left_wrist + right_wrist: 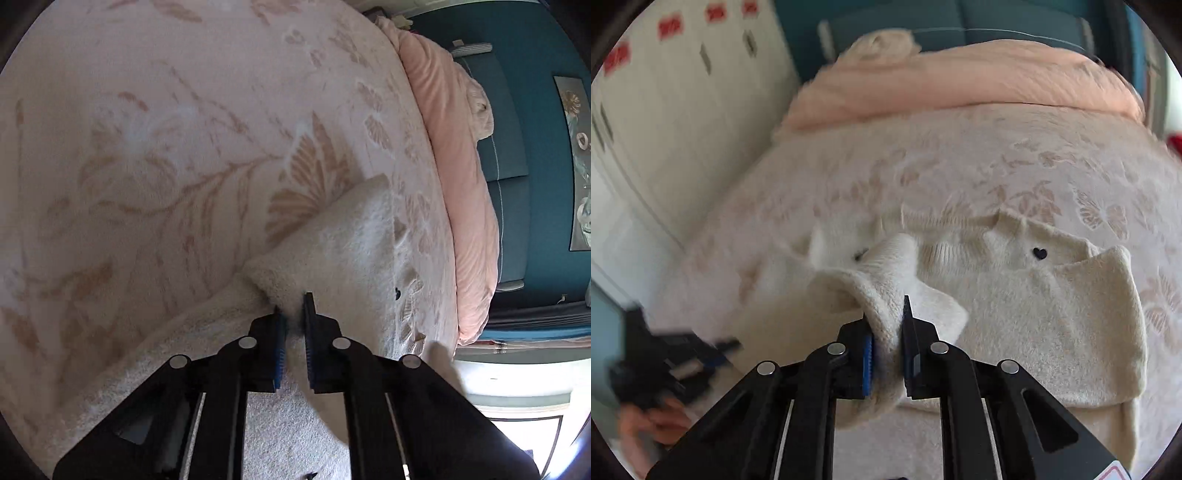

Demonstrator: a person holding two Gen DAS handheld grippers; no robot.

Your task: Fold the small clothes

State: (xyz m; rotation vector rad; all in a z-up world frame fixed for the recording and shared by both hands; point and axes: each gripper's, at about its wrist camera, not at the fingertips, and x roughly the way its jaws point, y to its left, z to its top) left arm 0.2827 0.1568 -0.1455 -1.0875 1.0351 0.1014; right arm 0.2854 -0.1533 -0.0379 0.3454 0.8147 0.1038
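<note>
Pinching cream sweater (1052,295) – right claw (886,317) | left claw (293,310) – clamped on its edge

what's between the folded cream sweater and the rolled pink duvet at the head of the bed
Only bare floral blanket separates the sweater from the pink duvet; the right wrist view shows it.

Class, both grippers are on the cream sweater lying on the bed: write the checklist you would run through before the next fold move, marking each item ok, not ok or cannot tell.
1. Right gripper holds fabric: ok, a bunched piece of the cream sweater sits pinched between its jaws.
2. Left gripper holds fabric: ok, the jaws are shut on a raised sweater edge.
3. Sweater lies flat: not ok, it is bunched near the right gripper.
4. Far side already folded in: ok, a flap lies over the body beside the small black heart.
5. Bedspread around the sweater free of other items: ok.
6. Each gripper pinches one layer only: cannot tell.
</note>
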